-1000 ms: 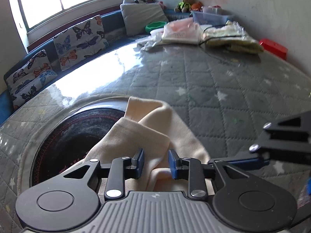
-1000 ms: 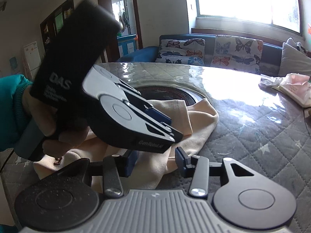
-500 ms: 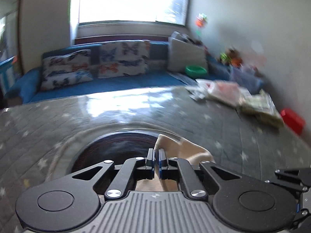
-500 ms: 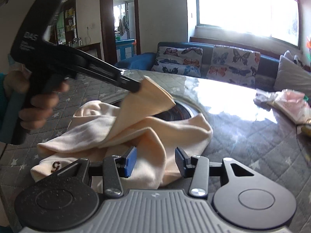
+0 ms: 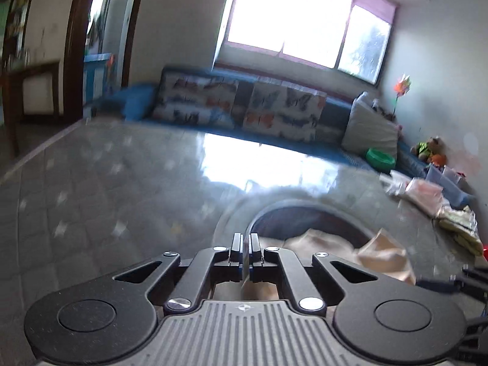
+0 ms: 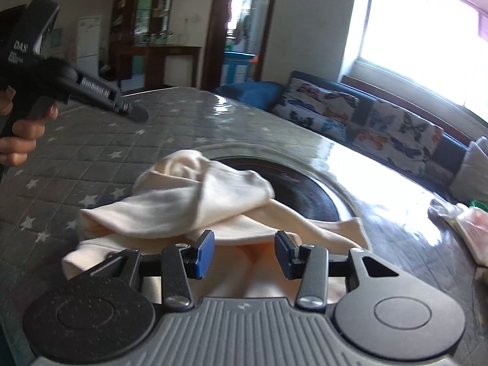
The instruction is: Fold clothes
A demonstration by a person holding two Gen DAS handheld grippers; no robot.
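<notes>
A cream garment (image 6: pixel 195 201) lies crumpled on the grey star-quilted table (image 6: pixel 76 158), partly over a dark round inset (image 6: pixel 308 189). It also shows in the left wrist view (image 5: pixel 381 256), low right. My right gripper (image 6: pixel 244 253) is open, its blue pads just above the garment's near edge, holding nothing. My left gripper (image 5: pixel 245 245) is shut and empty; in the right wrist view (image 6: pixel 134 113) it hovers above the table, up and left of the garment, apart from it.
A blue sofa (image 6: pixel 366 116) with butterfly cushions runs along the far side under a bright window. Bagged clothes (image 5: pixel 427 195) lie at the table's right edge. A green bowl (image 5: pixel 381 158) and toys sit in the corner. A doorway (image 6: pixel 241 24) opens behind.
My left gripper shut on a fold of the garment, lifted it, then let it drop and swung away to the left. The garment has fallen back in a new heap. The right gripper stayed open.
</notes>
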